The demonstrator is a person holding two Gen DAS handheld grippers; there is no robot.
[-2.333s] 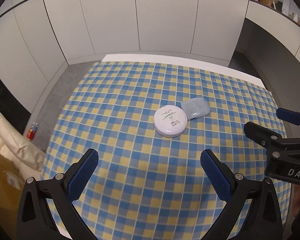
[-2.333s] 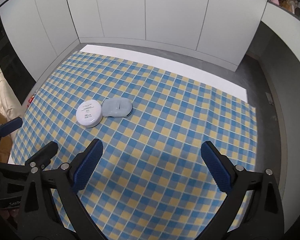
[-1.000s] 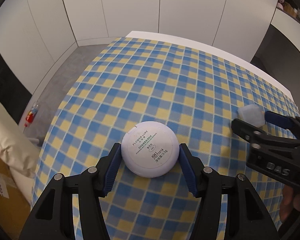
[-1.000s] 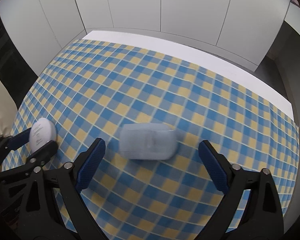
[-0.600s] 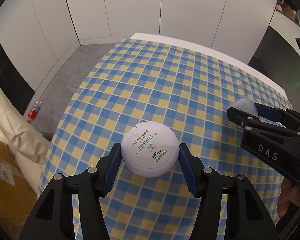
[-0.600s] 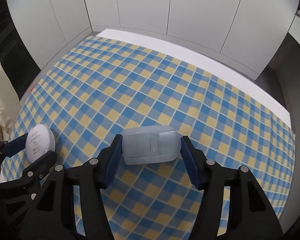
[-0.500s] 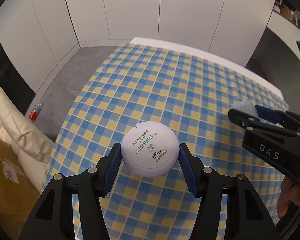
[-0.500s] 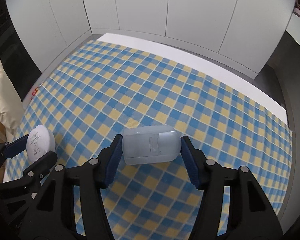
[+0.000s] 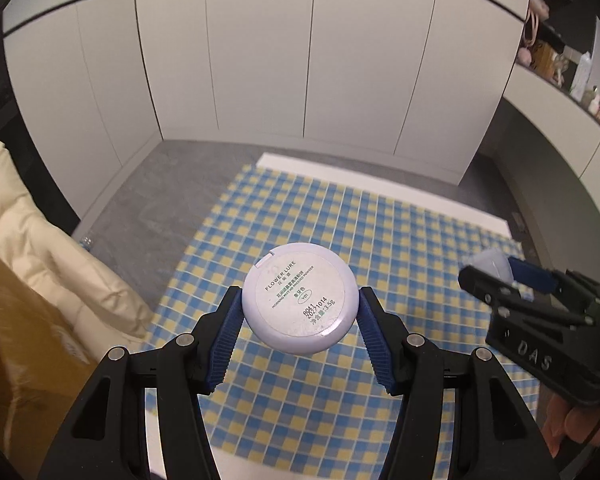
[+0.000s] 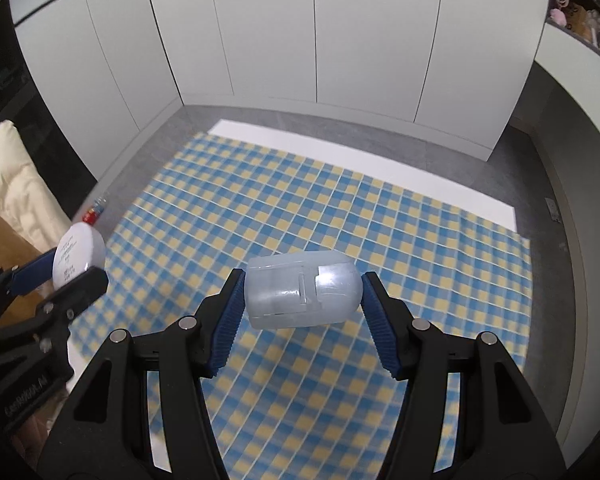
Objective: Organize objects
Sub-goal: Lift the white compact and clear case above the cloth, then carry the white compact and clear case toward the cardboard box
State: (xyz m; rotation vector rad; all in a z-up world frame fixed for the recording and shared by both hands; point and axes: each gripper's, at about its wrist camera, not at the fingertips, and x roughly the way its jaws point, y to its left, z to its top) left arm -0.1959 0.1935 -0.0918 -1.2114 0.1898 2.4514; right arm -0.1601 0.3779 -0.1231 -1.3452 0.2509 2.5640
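Two grips | left gripper [image 9: 300,316] fingers clamp round glossy compact [image 9: 300,297] | right gripper [image 10: 302,295] — frosted, rounded plastic case [image 10: 302,289]

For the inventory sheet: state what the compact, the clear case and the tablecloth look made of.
Compact: likely smooth white plastic, faint sheen, printed label.
Case: frosted translucent plastic, moulded seams, soft highlight.
Tablecloth: blue-and-yellow check, matte; woven fabric or vinyl, unclear.

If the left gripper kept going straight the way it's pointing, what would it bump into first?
Probably the checkered tablecloth. The left gripper is shut on the round white compact and points down at bare cloth ahead, though depth is hard to judge. The right gripper is off to the side.
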